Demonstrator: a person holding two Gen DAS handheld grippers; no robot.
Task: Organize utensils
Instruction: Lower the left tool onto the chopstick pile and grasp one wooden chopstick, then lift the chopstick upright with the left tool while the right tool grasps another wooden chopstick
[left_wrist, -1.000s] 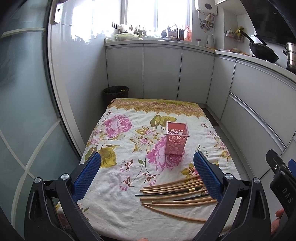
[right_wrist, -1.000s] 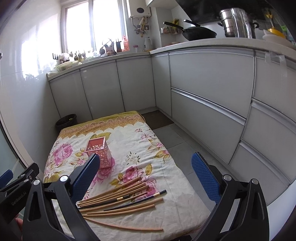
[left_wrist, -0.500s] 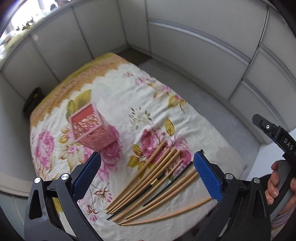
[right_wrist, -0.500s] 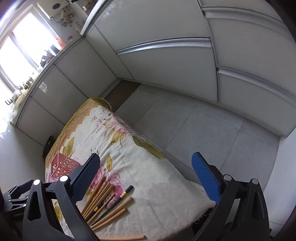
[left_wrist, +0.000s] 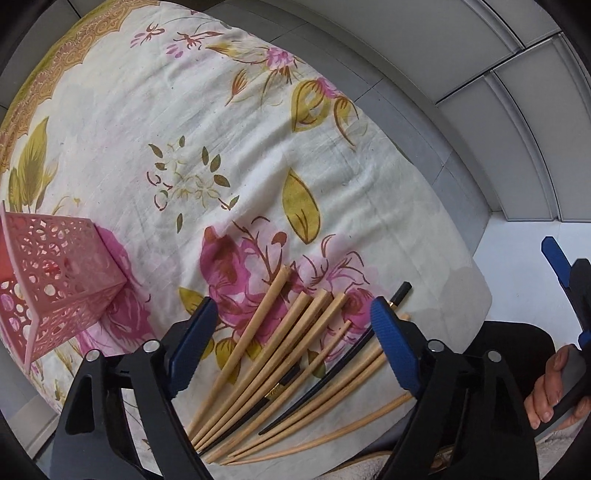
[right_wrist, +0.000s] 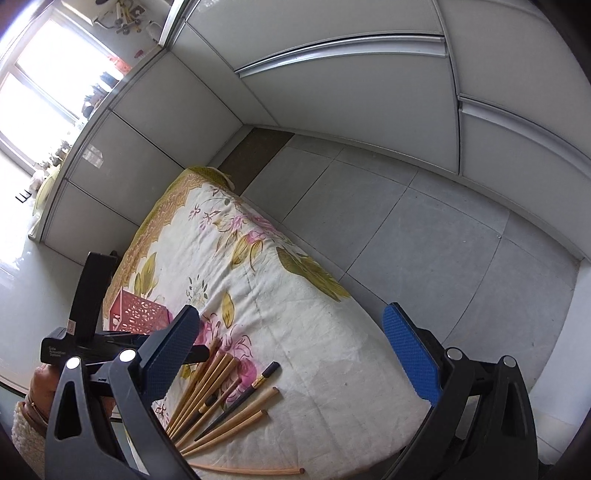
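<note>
Several wooden chopsticks (left_wrist: 280, 354) and two black ones (left_wrist: 343, 354) lie fanned on the flowered cloth (left_wrist: 229, 122) near its front edge. My left gripper (left_wrist: 291, 332) is open and empty, low over them, its blue pads either side of the bundle. A pink perforated holder (left_wrist: 55, 284) stands upright at the left. In the right wrist view the chopsticks (right_wrist: 218, 402) lie at lower left, the pink holder (right_wrist: 136, 314) behind them. My right gripper (right_wrist: 295, 350) is open and empty, higher and to the right of the chopsticks.
The cloth (right_wrist: 295, 314) covers a low table that ends at the right above a grey tiled floor (right_wrist: 406, 229). White kitchen cabinets (right_wrist: 351, 92) run along the far side. The other hand's gripper (left_wrist: 569, 280) shows at the right edge of the left wrist view.
Both grippers have tilted downward and moved closer to the table. The left one has dropped low over the chopsticks. Both stay open and nothing on the cloth has moved.
</note>
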